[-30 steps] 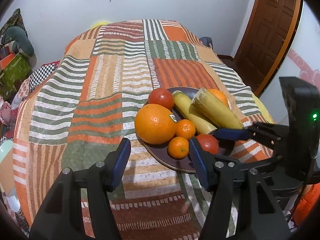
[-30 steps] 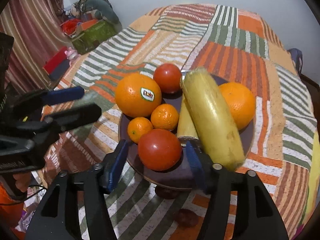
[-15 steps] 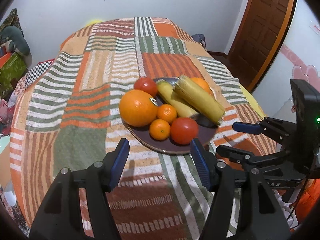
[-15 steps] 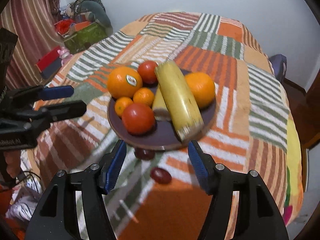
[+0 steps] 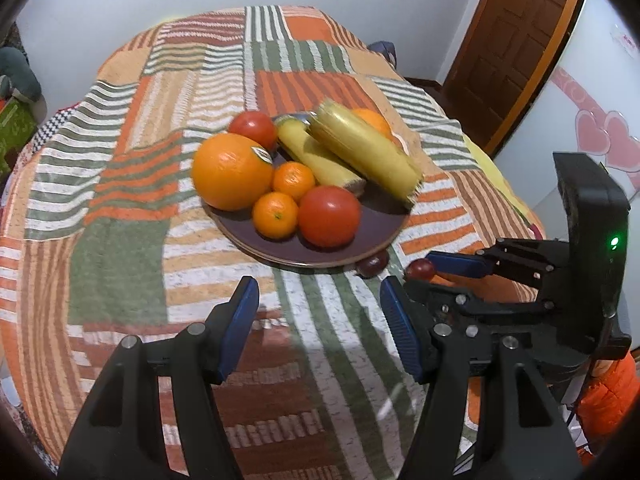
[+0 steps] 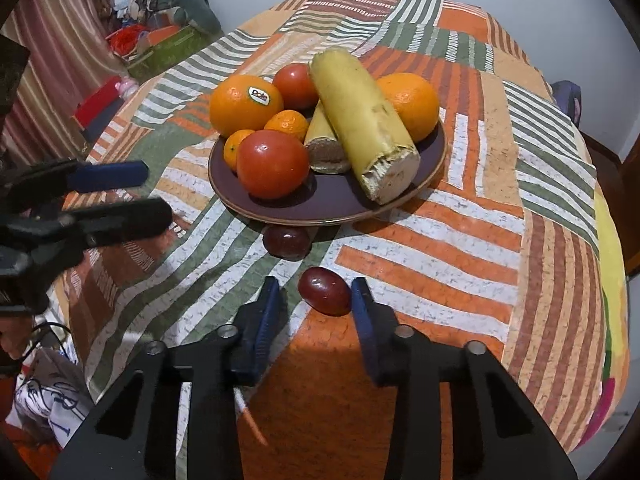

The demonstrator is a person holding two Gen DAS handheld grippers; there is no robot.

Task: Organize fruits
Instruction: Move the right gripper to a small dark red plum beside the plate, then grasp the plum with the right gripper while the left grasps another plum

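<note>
A dark purple plate (image 6: 328, 204) (image 5: 376, 220) on the striped tablecloth holds two large oranges (image 6: 245, 105), two tomatoes (image 6: 273, 164), two small mandarins (image 5: 276, 215) and two cut yellow stalks (image 6: 360, 120). Two dark red grapes lie on the cloth in front of the plate: one (image 6: 286, 242) at the plate's rim, one (image 6: 325, 292) between my right gripper's fingers. My right gripper (image 6: 317, 300) is open around that grape, not clamping it. My left gripper (image 5: 316, 332) is open and empty, short of the plate.
The round table's edge drops off on the right (image 6: 612, 280). Boxes and clutter (image 6: 160, 44) stand on the floor at the left. A brown door (image 5: 516, 48) is at the back right.
Both grippers pulled back from the plate. My right gripper then dropped toward the cloth and narrowed its jaws around the near grape.
</note>
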